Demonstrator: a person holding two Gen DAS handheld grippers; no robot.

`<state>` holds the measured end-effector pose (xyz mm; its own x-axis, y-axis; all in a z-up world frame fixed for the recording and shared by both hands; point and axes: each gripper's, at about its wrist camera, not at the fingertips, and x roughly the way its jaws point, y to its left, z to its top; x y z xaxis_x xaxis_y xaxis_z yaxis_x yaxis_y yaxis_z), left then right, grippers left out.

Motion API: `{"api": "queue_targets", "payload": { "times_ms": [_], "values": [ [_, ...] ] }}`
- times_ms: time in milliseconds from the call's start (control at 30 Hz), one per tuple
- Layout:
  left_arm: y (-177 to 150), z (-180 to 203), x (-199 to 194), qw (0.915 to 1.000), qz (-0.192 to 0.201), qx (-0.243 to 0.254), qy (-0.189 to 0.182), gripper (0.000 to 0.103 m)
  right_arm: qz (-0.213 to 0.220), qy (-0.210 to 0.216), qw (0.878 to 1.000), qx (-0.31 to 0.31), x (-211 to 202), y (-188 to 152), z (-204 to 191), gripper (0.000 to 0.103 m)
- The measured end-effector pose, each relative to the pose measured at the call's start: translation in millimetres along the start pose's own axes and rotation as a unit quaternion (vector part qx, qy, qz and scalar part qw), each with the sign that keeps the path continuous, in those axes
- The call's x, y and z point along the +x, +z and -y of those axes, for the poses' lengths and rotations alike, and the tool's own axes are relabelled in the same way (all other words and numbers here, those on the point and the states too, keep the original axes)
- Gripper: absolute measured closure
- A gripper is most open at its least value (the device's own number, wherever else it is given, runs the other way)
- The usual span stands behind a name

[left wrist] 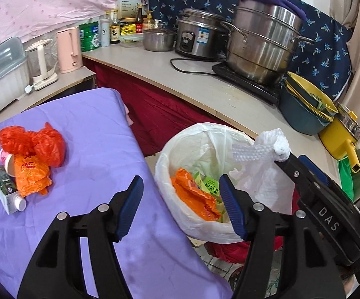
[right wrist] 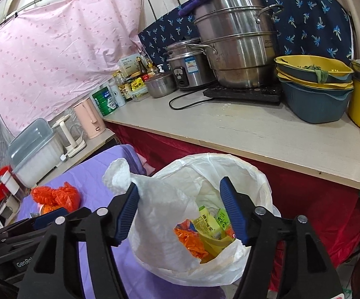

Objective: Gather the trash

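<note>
Hovering over the bin (right wrist: 262,174), the right gripper (right wrist: 180,214) has its jaws spread wide and pinches nothing. A crumpled white plastic bag (right wrist: 160,199) lies against its left finger (right wrist: 127,211), knotted end up, body drooping onto the bin's white liner. Cannot tell if it is snagged on the tip or just resting there.

The left gripper (left wrist: 181,206) is also wide open and empty, sitting between the purple cloth (left wrist: 92,137) and the bin.

Inside the bin are an orange wrapper and green drink cartons. The trash to be collected is a pile at the far left of the cloth, well apart from the bin: a red plastic bag (left wrist: 33,142), an orange wrapper (left wrist: 30,177) and 1 green carton (left wrist: 4,186), all touching.

Handling guess:
- Both bags are light, limp and slick, so pinch a bunched fold or the knot, not a flat sheet, and expect them to cling to the pads.
- The carton is stiffer and probably light, so grip it across the 2 flat sides.
- The orange wrapper overlaps the carton and may drag along.
</note>
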<state>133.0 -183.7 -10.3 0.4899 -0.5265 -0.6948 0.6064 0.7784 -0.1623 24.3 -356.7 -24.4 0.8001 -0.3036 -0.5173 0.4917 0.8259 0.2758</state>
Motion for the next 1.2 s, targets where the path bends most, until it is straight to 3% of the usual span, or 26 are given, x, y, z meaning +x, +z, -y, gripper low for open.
{"api": "queue_targets", "payload": {
  "times_ms": [267,500,767,967,1200],
  "values": [
    [-9,-39,-21,0.9989,0.013,-0.036,0.026,0.042,0.006,0.001,1.000,-0.024,-6,-9,-32,0.024],
    [-22,-89,-34,0.9938,0.013,-0.081,0.075,0.042,-0.001,0.035,0.997,-0.070,0,-20,-73,0.022],
    [-42,-168,-46,0.9746,-0.004,-0.156,0.160,0.036,-0.033,0.084,0.988,-0.125,22,-43,-138,0.022],
    [-52,-224,-54,0.9620,-0.006,-0.197,0.189,0.036,-0.057,0.112,0.982,-0.140,42,-57,-177,0.022],
    [-63,-242,-64,0.9596,-0.006,-0.205,0.192,0.036,-0.034,0.087,0.990,-0.104,37,-43,-155,0.022]
  ]
}}
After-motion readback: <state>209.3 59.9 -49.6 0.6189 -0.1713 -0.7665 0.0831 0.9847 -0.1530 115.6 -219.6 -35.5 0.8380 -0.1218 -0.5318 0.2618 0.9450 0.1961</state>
